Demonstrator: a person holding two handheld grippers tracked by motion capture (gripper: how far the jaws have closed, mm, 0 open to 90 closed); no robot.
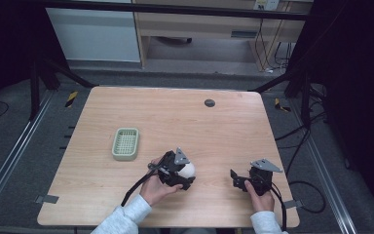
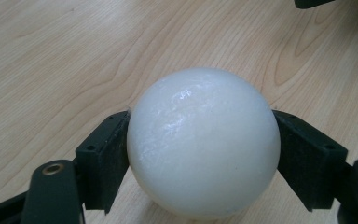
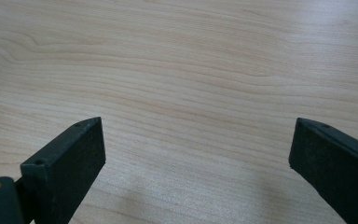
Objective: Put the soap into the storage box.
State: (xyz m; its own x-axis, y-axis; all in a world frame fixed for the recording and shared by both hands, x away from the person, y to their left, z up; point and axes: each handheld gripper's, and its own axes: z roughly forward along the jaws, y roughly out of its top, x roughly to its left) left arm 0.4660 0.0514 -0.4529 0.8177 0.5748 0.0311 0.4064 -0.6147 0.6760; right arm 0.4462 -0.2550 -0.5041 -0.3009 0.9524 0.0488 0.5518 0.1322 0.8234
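Note:
A smooth white ball [image 2: 203,140] sits between the two black pads [image 2: 106,158] of my left gripper [image 2: 200,158], which is shut on it from both sides. In the high view the ball [image 1: 189,169] shows at the tip of that left gripper [image 1: 187,174], near the table's front middle, held a little above the wood. My right gripper [image 1: 233,178] rests low at the front right, pointing left. Its jaws stand wide apart in the right gripper view, with bare wood between its pads [image 3: 70,163], so the right gripper [image 3: 196,163] is open.
A pale green slotted tray [image 1: 125,143] lies on the wooden table [image 1: 175,117] to the left of the left hand. A small dark round disc [image 1: 209,103] sits near the table's far edge. Black cables trail from both grippers toward the front.

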